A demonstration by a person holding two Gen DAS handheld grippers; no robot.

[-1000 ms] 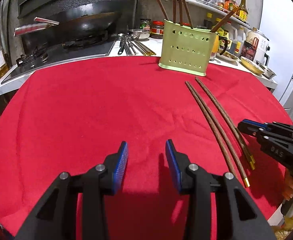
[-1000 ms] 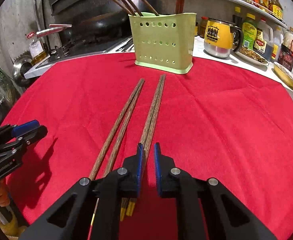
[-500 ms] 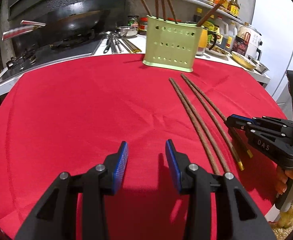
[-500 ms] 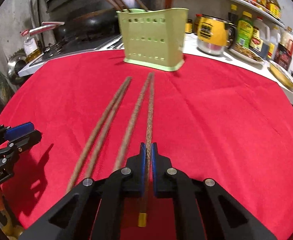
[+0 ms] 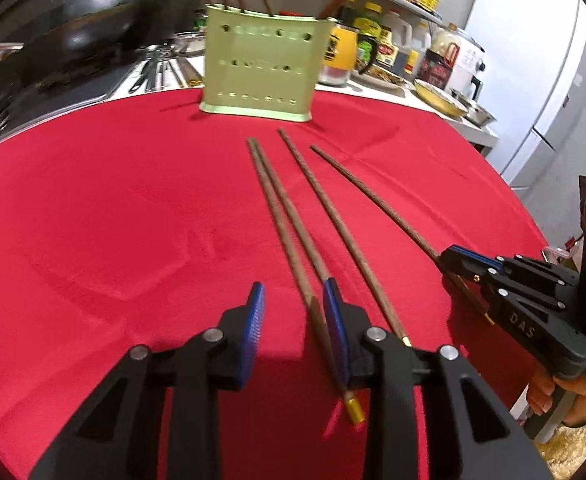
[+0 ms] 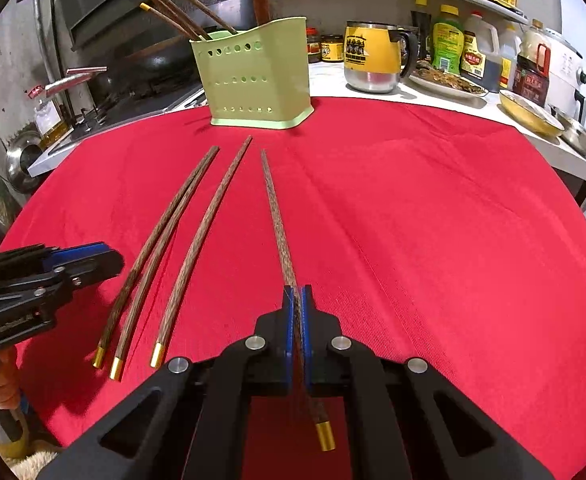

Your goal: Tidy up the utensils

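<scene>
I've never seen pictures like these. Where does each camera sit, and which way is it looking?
Left wrist: sits on the left tongs, closing around a chopstick pair; looks toward the green holder; right tongs show.
Right wrist: sits on the right tongs, clamping one chopstick; left tongs show.
Both share the holder, chopsticks and red cloth.

A desk covered by a creased red cloth (image 6: 413, 220) carries a pale green perforated utensil holder (image 6: 255, 76) standing upright at its far edge. Three wooden chopsticks (image 6: 191, 248) with gold tips lie on the cloth in front of the holder, two of them side by side and touching, the third just beside them, all pointing toward the holder.
</scene>
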